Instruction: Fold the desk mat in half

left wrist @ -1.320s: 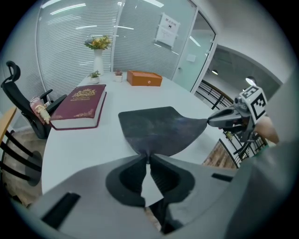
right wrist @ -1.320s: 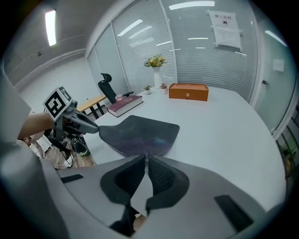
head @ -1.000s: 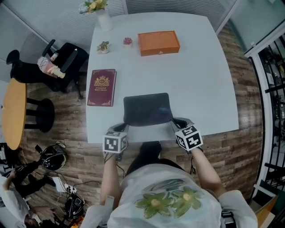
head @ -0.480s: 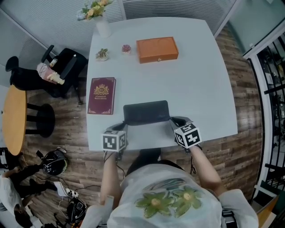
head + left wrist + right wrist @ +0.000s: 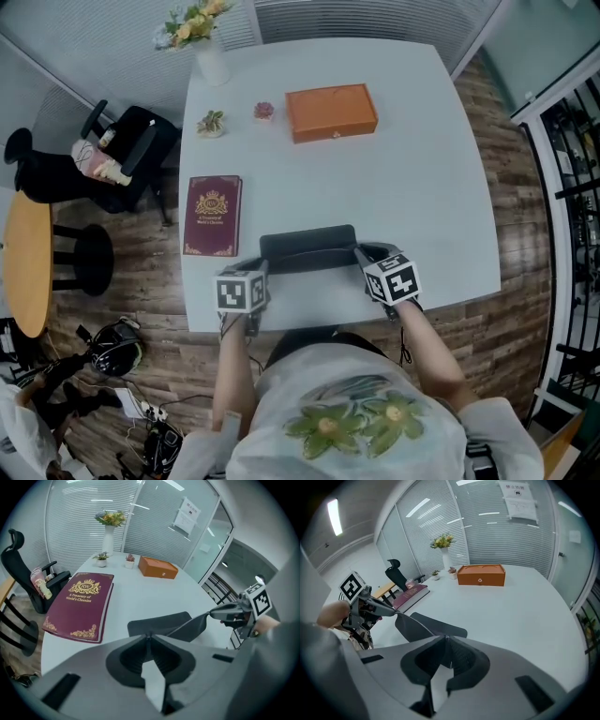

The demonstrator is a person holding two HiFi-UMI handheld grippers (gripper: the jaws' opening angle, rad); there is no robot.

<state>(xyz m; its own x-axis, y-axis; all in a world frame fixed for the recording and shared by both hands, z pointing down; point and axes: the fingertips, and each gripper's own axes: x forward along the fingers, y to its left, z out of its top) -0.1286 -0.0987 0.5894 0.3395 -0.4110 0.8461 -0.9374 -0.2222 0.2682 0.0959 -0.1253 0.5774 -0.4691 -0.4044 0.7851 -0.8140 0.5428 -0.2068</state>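
A dark grey desk mat [image 5: 309,246] lies near the front edge of the white table [image 5: 422,187]. My left gripper [image 5: 262,270] is shut on its near-left corner and my right gripper [image 5: 360,255] is shut on its near-right corner. Both corners are lifted off the table, and the near edge curls over the part that still lies flat. In the left gripper view the mat [image 5: 161,622] rises to the right gripper [image 5: 224,613]. In the right gripper view the mat [image 5: 433,625] runs up to the left gripper [image 5: 389,611].
A maroon book [image 5: 213,215] lies just left of the mat. An orange box [image 5: 331,99], two small potted plants [image 5: 211,123] and a vase of flowers [image 5: 208,52] stand at the far side. A black chair [image 5: 127,141] is left of the table.
Both grippers have carried the mat's near edge away from me, toward the far edge. The mat now looks shorter from front to back.
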